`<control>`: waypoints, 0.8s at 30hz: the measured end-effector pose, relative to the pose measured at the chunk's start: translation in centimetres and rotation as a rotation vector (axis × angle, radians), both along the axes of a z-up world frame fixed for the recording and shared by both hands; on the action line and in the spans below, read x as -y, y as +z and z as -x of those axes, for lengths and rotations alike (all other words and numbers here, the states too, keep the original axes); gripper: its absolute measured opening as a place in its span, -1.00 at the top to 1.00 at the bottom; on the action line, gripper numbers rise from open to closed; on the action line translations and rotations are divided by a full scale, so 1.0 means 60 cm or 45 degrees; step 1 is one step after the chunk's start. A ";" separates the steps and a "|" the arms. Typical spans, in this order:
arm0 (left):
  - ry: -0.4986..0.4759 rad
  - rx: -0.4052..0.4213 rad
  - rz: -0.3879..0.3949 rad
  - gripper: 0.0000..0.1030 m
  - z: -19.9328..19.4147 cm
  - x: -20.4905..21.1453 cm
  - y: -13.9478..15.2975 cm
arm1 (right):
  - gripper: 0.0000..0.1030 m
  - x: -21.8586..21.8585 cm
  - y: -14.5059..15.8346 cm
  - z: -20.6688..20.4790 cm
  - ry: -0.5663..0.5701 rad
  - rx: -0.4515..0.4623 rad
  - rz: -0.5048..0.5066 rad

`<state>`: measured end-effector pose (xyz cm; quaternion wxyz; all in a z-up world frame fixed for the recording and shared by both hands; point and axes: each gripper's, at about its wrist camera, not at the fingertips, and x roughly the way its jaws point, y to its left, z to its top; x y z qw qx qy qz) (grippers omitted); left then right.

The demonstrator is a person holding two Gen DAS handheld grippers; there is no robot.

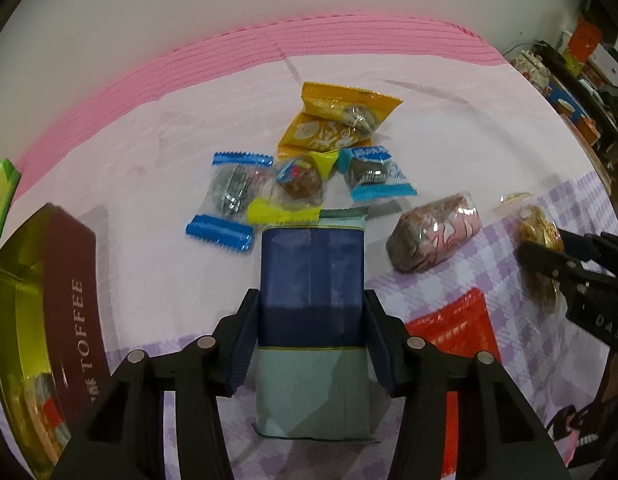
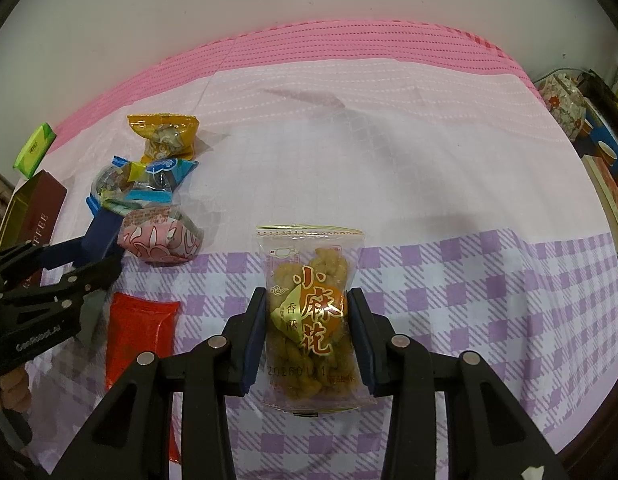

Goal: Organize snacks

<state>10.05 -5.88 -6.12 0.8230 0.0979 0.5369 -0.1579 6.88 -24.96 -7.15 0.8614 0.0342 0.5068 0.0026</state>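
A dark blue and pale teal snack packet (image 1: pixel 312 280) sits lengthwise between the fingers of my left gripper (image 1: pixel 311 300), and both pads touch its sides. My right gripper (image 2: pixel 307 296) is shut on a clear packet of fried dough twists (image 2: pixel 309 312) with red and gold lettering, held over the purple checked cloth (image 2: pixel 469 300). In the left wrist view that right gripper (image 1: pixel 549 256) is at the right edge with its golden packet (image 1: pixel 539 228). The right wrist view shows the left gripper (image 2: pixel 97 252) at the far left.
Loose snacks lie beyond the left gripper: a yellow packet (image 1: pixel 337 124), blue-ended candies (image 1: pixel 229 196), a yellow-ended candy (image 1: pixel 299 188), a pink wrapped cake (image 1: pixel 437 236) and a red packet (image 1: pixel 457 328). An open toffee tin (image 1: pixel 65 300) and a green box (image 1: pixel 1 196) stand left. Clutter (image 1: pixel 569 92) lines the right edge.
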 end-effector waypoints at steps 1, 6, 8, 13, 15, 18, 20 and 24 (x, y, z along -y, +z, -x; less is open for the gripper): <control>0.005 0.001 0.000 0.02 0.005 -0.005 0.001 | 0.28 -0.001 0.000 0.000 0.000 0.000 0.002; 0.030 -0.020 -0.009 0.02 0.022 -0.022 0.001 | 0.28 -0.007 -0.001 0.001 0.004 0.002 0.026; 0.041 -0.032 -0.012 0.03 0.028 -0.029 0.003 | 0.27 -0.009 -0.001 0.001 0.005 0.003 0.036; 0.061 -0.040 0.000 0.02 0.043 -0.045 0.018 | 0.27 -0.012 -0.001 0.002 0.009 0.003 0.058; 0.067 -0.038 0.011 0.02 0.046 -0.049 0.027 | 0.27 -0.012 -0.002 0.002 0.013 0.003 0.068; 0.079 -0.023 0.036 0.03 0.052 -0.058 0.046 | 0.26 -0.013 -0.003 0.001 0.018 0.004 0.085; 0.090 -0.001 0.048 0.02 0.053 -0.064 0.061 | 0.26 -0.017 -0.003 0.002 0.022 0.003 0.100; 0.136 0.039 0.063 0.02 0.051 -0.087 0.093 | 0.26 -0.021 -0.004 0.003 0.019 0.002 0.098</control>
